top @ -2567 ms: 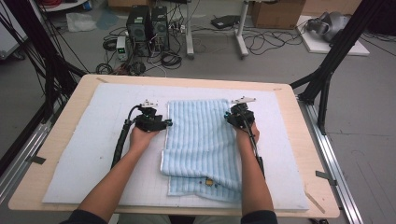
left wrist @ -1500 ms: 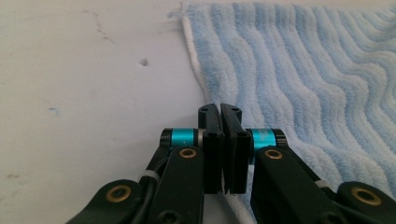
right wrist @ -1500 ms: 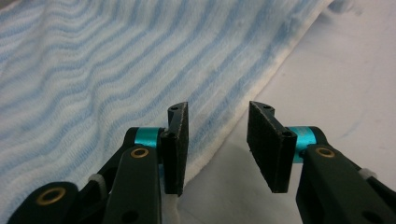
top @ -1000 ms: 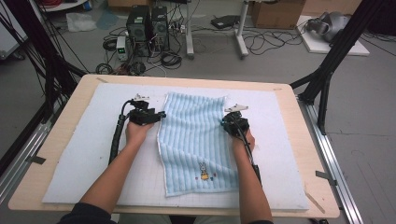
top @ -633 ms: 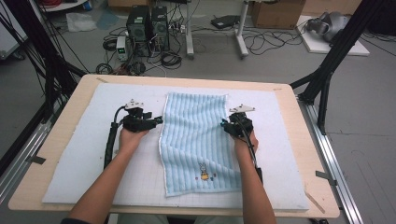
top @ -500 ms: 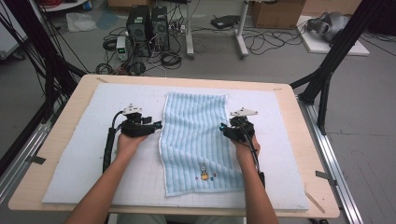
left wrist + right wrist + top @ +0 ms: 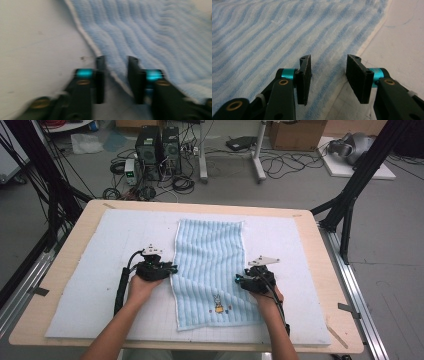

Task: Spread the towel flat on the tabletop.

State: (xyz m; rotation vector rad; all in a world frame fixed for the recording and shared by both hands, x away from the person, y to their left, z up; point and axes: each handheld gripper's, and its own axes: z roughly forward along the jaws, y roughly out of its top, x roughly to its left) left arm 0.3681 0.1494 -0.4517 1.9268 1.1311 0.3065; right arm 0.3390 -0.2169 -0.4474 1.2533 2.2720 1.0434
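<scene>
Towel (image 7: 212, 270) lies flat mid-mat (image 7: 90, 270). My left gripper (image 7: 115, 72) sits at the towel's left hem, jaws just closing, gap visible, hem between. My right gripper (image 7: 328, 72) at the towel's right edge, jaws parted, nothing pinched.

Soft cloth on a padded, wood-edged counter

The towel (image 7: 210, 270) is ribbed blue terry, matt and fuzzy — the mat (image 7: 100, 250) a pale, matt quilted sheet — the counter (image 7: 320, 250) smooth light wood.

Black left gripper (image 7: 115, 75) and right gripper (image 7: 328, 75): teal collars, brass screws.
</scene>
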